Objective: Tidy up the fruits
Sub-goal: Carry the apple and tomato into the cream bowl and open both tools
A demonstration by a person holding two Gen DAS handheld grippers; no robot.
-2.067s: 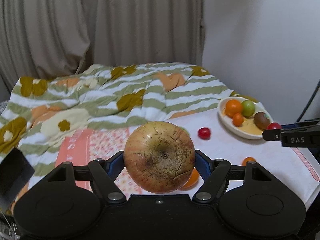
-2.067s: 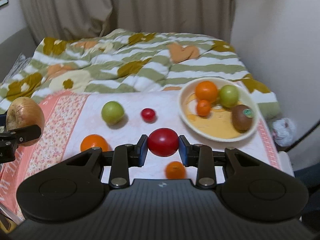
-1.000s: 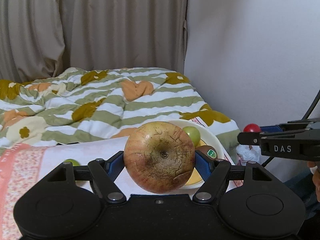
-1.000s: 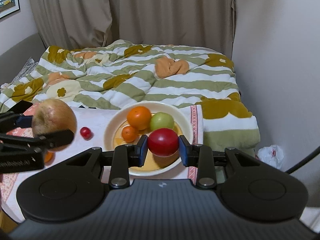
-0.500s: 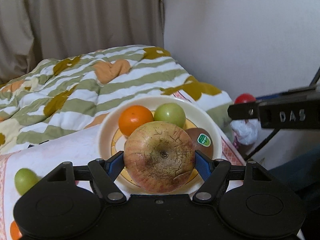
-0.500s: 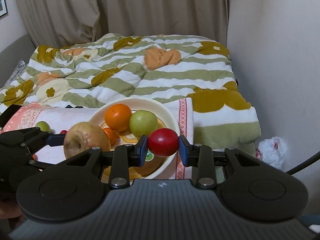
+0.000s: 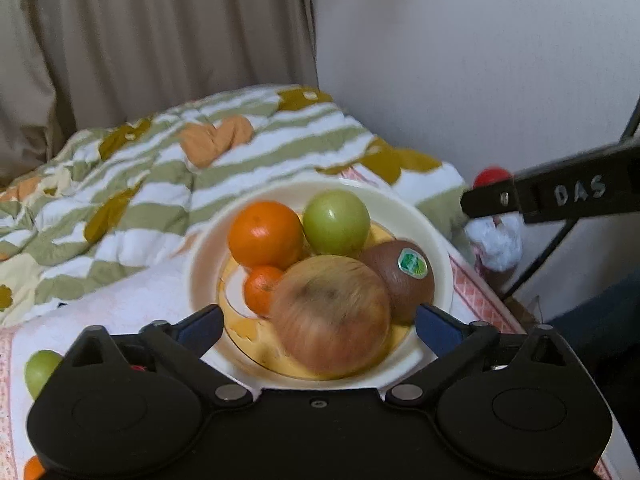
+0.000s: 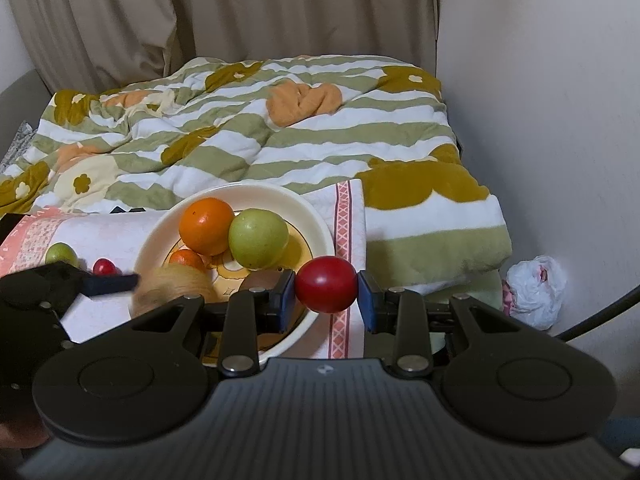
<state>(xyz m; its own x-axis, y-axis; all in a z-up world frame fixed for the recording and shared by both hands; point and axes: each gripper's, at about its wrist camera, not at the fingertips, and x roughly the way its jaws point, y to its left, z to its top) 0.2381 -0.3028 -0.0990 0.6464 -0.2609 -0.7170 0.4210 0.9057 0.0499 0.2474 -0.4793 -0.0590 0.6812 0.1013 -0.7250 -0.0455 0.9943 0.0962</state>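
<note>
At the bottom centre of the left wrist view, the left gripper [image 7: 318,322] has its jaws spread wide, the blue pads [image 7: 434,326] clear of the brownish apple [image 7: 332,314] on both sides. The apple is blurred and sits in the cream bowl [image 7: 434,256] just above the gripper, touching the small orange [image 7: 260,289] at its left and the stickered kiwi [image 7: 402,274] at its right. A large orange [image 7: 265,234] and a green fruit [image 7: 336,222] fill the bowl's far side.

In the lower centre of the right wrist view, the right gripper [image 8: 326,298] is clamped on a red tomato [image 8: 326,284], pads pressed against both its sides, held over the bowl's right rim and the pink-bordered cloth [image 8: 344,216]. At the left edge of that view lie a second green fruit [image 8: 61,255] and a small red fruit [image 8: 104,267] on the cloth, outside the bowl. A striped floral quilt [image 8: 280,132] fills the middle of the frame.
</note>
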